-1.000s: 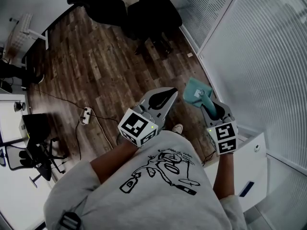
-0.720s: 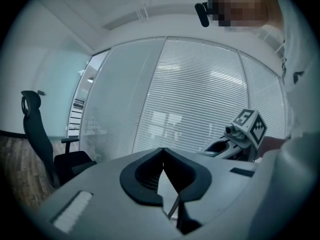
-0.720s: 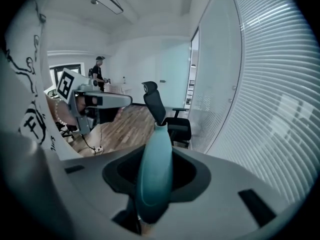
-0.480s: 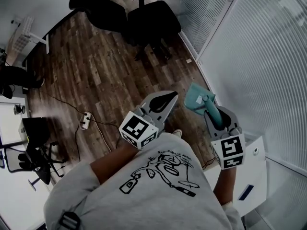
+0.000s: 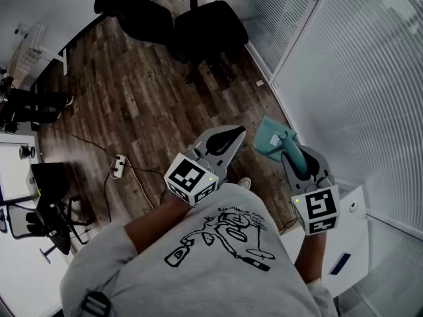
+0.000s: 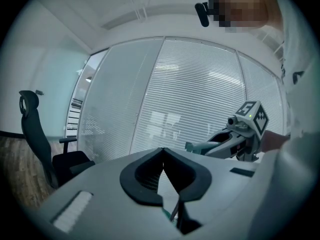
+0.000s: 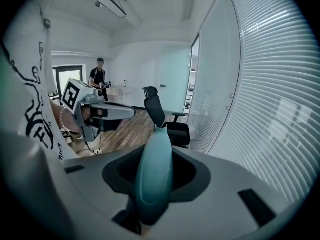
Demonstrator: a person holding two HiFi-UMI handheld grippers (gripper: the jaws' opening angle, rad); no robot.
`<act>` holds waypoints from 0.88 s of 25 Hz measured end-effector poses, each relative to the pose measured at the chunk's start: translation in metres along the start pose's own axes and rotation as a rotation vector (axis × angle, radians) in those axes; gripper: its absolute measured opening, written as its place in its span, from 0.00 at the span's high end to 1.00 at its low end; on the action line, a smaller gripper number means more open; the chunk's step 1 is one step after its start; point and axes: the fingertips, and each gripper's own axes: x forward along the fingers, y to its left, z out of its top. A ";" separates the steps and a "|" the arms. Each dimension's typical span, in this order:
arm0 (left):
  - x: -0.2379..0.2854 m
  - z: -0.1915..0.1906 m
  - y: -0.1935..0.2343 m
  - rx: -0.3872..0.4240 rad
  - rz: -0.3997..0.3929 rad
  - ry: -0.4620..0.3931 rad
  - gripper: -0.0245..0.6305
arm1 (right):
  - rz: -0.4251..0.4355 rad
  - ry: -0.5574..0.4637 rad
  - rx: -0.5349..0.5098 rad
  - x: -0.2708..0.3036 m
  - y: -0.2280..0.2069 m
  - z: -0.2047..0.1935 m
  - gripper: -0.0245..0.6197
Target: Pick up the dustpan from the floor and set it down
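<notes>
The teal dustpan (image 5: 269,137) hangs clear of the wooden floor (image 5: 132,98), beside the blinds. My right gripper (image 5: 291,152) is shut on its handle (image 7: 155,171), which runs up between the jaws and hides the pan in the right gripper view. My left gripper (image 5: 231,136) is held level to the left of it, shut, with its tips meeting (image 6: 163,151) and nothing between them. In the left gripper view the right gripper (image 6: 235,140) shows off to the right with the handle end (image 6: 192,146) sticking out.
Two black office chairs (image 5: 198,25) stand at the far end of the floor. A power strip with its cable (image 5: 119,162) lies to the left. A white cabinet (image 5: 347,233) sits low on the right, against the glass wall with blinds (image 5: 344,78). A person (image 7: 98,76) stands in the distance.
My right gripper has lifted with the dustpan in it, coming closer to the head camera. The left gripper has stayed where it was.
</notes>
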 end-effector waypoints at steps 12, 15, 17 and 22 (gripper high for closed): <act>-0.010 -0.006 -0.004 -0.009 0.008 0.006 0.96 | 0.014 0.005 0.009 0.004 0.010 -0.006 0.80; -0.011 -0.007 -0.004 -0.015 0.010 0.011 0.96 | 0.018 0.003 0.018 0.008 0.011 -0.009 0.80; -0.013 -0.009 -0.005 -0.019 0.010 0.015 0.96 | 0.020 0.007 0.025 0.011 0.012 -0.012 0.80; -0.016 -0.013 -0.005 -0.027 0.015 0.028 0.96 | 0.021 0.007 0.033 0.021 0.014 -0.020 0.80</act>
